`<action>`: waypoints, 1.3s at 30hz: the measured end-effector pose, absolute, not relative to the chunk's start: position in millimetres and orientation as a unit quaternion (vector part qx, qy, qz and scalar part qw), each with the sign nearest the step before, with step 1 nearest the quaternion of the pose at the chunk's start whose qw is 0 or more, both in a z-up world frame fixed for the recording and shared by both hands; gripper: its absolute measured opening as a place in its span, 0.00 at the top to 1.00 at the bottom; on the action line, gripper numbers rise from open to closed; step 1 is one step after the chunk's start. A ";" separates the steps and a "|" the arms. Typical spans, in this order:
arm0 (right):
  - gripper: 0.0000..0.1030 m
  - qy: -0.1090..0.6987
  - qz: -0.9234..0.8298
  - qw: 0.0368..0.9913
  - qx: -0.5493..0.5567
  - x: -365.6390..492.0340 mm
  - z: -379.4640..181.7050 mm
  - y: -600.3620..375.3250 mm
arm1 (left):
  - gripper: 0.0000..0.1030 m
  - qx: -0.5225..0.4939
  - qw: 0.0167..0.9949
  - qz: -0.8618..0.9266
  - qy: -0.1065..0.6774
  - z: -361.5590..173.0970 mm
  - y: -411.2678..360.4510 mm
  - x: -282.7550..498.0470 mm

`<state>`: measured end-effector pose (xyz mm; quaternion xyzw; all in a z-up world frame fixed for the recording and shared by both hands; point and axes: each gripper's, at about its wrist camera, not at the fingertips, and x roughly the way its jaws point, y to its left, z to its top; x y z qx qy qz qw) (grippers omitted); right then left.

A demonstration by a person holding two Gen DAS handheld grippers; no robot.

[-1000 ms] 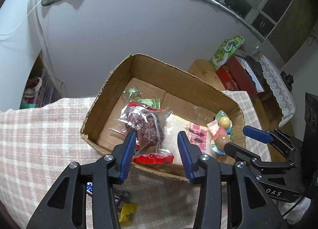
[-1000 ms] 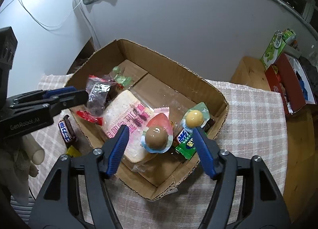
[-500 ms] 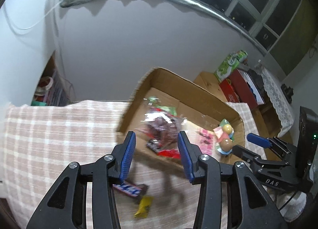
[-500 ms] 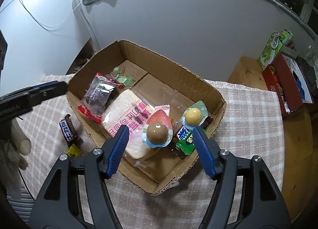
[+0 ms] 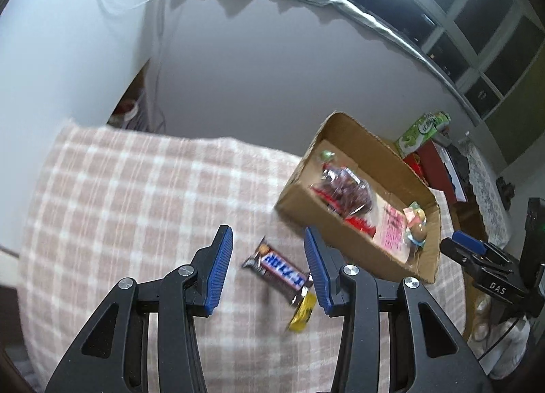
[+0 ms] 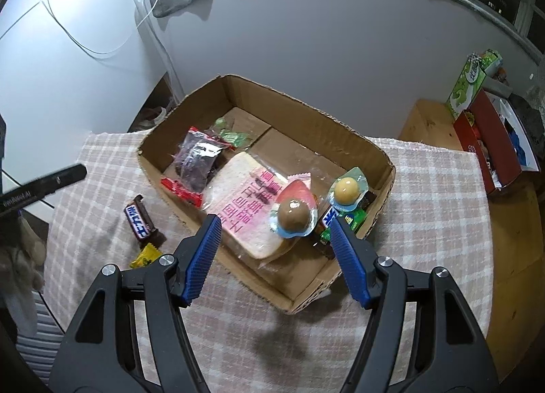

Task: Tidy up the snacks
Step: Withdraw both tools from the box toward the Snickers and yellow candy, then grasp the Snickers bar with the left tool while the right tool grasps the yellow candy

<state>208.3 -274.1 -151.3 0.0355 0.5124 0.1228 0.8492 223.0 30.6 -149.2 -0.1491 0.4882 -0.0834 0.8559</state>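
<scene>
An open cardboard box [image 6: 306, 103] stands on the pink checked tablecloth [image 6: 425, 195]. Inside lie a dark fruit bag [image 6: 197, 161], a bread pack [image 6: 252, 209], green candies [image 6: 231, 134], two egg-shaped cups [image 6: 293, 215] and a green bar pack [image 6: 344, 219]. To the left of the box, a chocolate bar [image 5: 277, 270] and a yellow candy [image 5: 301, 313] lie on the cloth. My left gripper [image 5: 266, 232] hovers open above the bar, which shows between its fingers, untouched. Open and empty, my right gripper [image 6: 275, 221] hangs over the box's near side.
A wooden side table [image 6: 429, 120] at the right carries a red box [image 6: 490, 144] and a green carton [image 6: 470, 86]. A grey wall rises right behind the cardboard box. The cloth drops off at the left edge [image 5: 37, 195].
My left gripper has swung left, from over the box to above the chocolate bar on the cloth. The right gripper has barely shifted, rising a little above the box.
</scene>
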 end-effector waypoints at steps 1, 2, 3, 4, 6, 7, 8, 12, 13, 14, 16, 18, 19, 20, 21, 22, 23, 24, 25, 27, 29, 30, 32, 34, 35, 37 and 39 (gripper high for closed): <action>0.33 0.512 0.124 0.849 0.039 205.7 -150.3 -273.8 | 0.59 -0.156 0.853 -0.081 0.491 -152.3 32.9 219.7; 0.33 0.511 0.126 0.849 0.043 202.2 -149.2 -273.0 | 0.59 -0.161 0.851 -0.079 0.493 -155.4 34.8 216.7; 0.33 0.510 0.127 0.849 0.045 198.0 -148.0 -271.8 | 0.59 -0.166 0.849 -0.077 0.496 -157.8 35.7 214.7; 0.33 0.509 0.130 0.850 0.047 193.5 -147.1 -270.2 | 0.59 -0.171 0.845 -0.076 0.501 -161.5 36.4 213.0; 0.33 0.510 0.135 0.848 0.045 184.2 -147.4 -264.9 | 0.59 -0.178 0.839 -0.073 0.509 -167.3 35.6 211.5; 0.33 0.511 0.137 0.848 0.041 179.3 -148.2 -261.9 | 0.59 -0.183 0.836 -0.073 0.512 -170.5 34.6 211.7; 0.33 0.513 0.139 0.846 0.039 175.1 -149.6 -259.2 | 0.59 -0.187 0.833 -0.073 0.516 -173.8 32.7 212.4; 0.33 0.524 0.150 0.838 0.031 157.4 -158.6 -248.6 | 0.59 -0.196 0.822 -0.070 0.531 -187.0 21.6 218.5; 0.33 0.527 0.152 0.835 0.032 154.7 -160.8 -248.0 | 0.59 -0.193 0.820 -0.068 0.534 -190.1 16.7 221.5; 0.33 0.531 0.153 0.833 0.033 152.0 -163.0 -247.1 | 0.59 -0.190 0.819 -0.065 0.537 -192.7 12.0 224.5; 0.33 0.536 0.154 0.829 0.032 147.3 -167.0 -246.2 | 0.59 -0.182 0.818 -0.055 0.543 -197.8 2.7 231.1; 0.33 0.539 0.155 0.828 0.031 143.9 -168.5 -246.2 | 0.59 -0.163 0.818 -0.036 0.550 -201.8 -8.8 236.3; 0.33 0.539 0.155 0.827 0.032 142.5 -168.5 -246.7 | 0.59 -0.156 0.819 -0.030 0.552 -202.6 -12.9 237.8; 0.33 0.539 0.155 0.827 0.031 141.3 -168.3 -247.5 | 0.59 -0.151 0.818 -0.029 0.554 -204.8 -18.0 240.0; 0.33 0.539 0.155 0.827 0.031 140.0 -168.1 -248.3 | 0.59 -0.146 0.817 -0.029 0.557 -207.1 -22.0 242.5; 0.33 0.540 0.155 0.827 0.031 139.6 -167.7 -248.8 | 0.59 -0.136 0.817 -0.025 0.559 -209.5 -26.7 244.3; 0.33 0.540 0.155 0.827 0.031 139.1 -167.7 -249.3 | 0.59 -0.124 0.819 -0.019 0.560 -211.2 -30.5 245.6; 0.33 0.541 0.154 0.826 0.031 138.3 -168.0 -249.8 | 0.59 -0.110 0.822 -0.013 0.559 -211.9 -34.2 246.8; 0.33 0.542 0.154 0.825 0.031 137.9 -168.4 -250.1 | 0.59 -0.096 0.825 -0.006 0.557 -212.5 -37.1 247.5; 0.33 0.545 0.154 0.824 0.034 137.0 -169.6 -250.1 | 0.59 -0.087 0.828 -0.001 0.555 -214.1 -38.9 249.5; 0.33 0.548 0.154 0.821 0.036 136.3 -171.2 -249.5 | 0.59 -0.073 0.831 -0.004 0.552 -214.8 -40.9 247.9; 0.33 0.550 0.155 0.820 0.037 135.9 -171.9 -248.8 | 0.59 -0.065 0.832 -0.006 0.551 -214.4 -41.6 246.9; 0.33 0.551 0.157 0.819 0.037 134.7 -172.7 -246.6 | 0.59 -0.050 0.834 -0.012 0.549 -215.4 -40.5 242.0; 0.33 0.552 0.159 0.818 0.036 134.8 -174.2 -244.5 | 0.61 -0.045 0.837 -0.017 0.546 -216.4 -34.6 236.5; 0.33 0.553 0.160 0.817 0.035 135.0 -174.9 -243.1 | 0.61 -0.042 0.837 -0.018 0.546 -217.0 -31.2 233.5; 0.33 0.555 0.164 0.815 0.036 135.7 -176.3 -239.8 | 0.68 -0.033 0.835 -0.024 0.548 -219.6 -27.3 227.7; 0.33 0.556 0.168 0.813 0.035 136.0 -178.0 -235.7 | 0.69 -0.024 0.830 -0.032 0.557 -228.1 -21.5 220.0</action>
